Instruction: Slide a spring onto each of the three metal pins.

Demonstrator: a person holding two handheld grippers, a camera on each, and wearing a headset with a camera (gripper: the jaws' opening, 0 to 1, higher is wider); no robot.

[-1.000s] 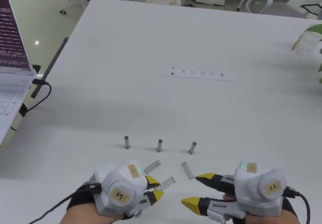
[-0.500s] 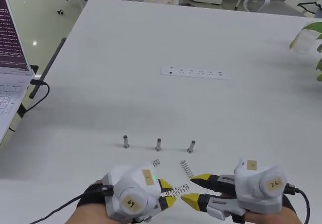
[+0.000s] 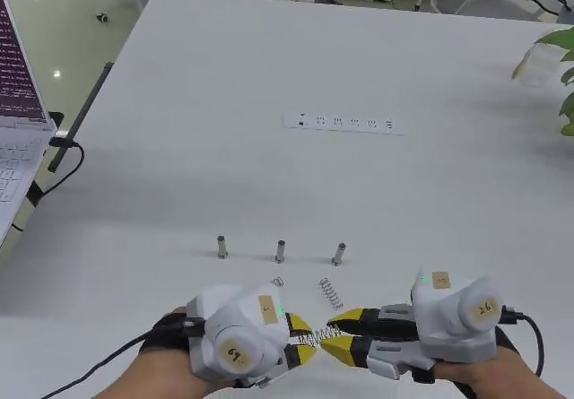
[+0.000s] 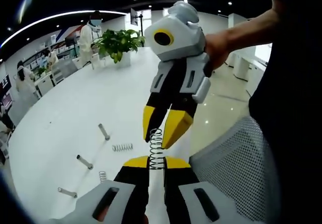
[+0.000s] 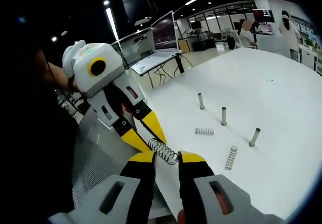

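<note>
White tabletop (image 3: 224, 76), matt and broad, spreads ahead of the person in an open office with a glossy pale floor and bright ceiling lights. A flat white power strip (image 3: 338, 123) lies well beyond the fingertips. An open silver laptop (image 3: 13, 139) sits far off to their left, and a green leafy plant (image 3: 560, 49) far off to their right.

Three short grey metal pins (image 3: 221, 247) (image 3: 280, 252) (image 3: 338, 255) stand upright in a row just beyond the fingertips, all still bare. The left gripper (image 3: 307, 340) has its yellow-tipped jaws drawn narrow, pinching one end of a thin coiled steel spring (image 3: 320, 333). The spring is clear of the table and bridges straight across to the right gripper (image 3: 327, 334). That gripper's jaws stand close on either side of the spring's other end, but whether they press on it cannot be told. Of the two loose springs, one (image 3: 330, 293) lies flat between the right gripper's tips and the pin on that side. The other (image 3: 278, 281) peeks out just past the left gripper's body, short of the middle pin.

A second ago the thin coiled steel spring lay on the table at the left gripper's tips, with the right jaws spread wide and apart from it. Since then it has been lifted, the right jaws have narrowed, and the two sets of tips have come together at the spring.
</note>
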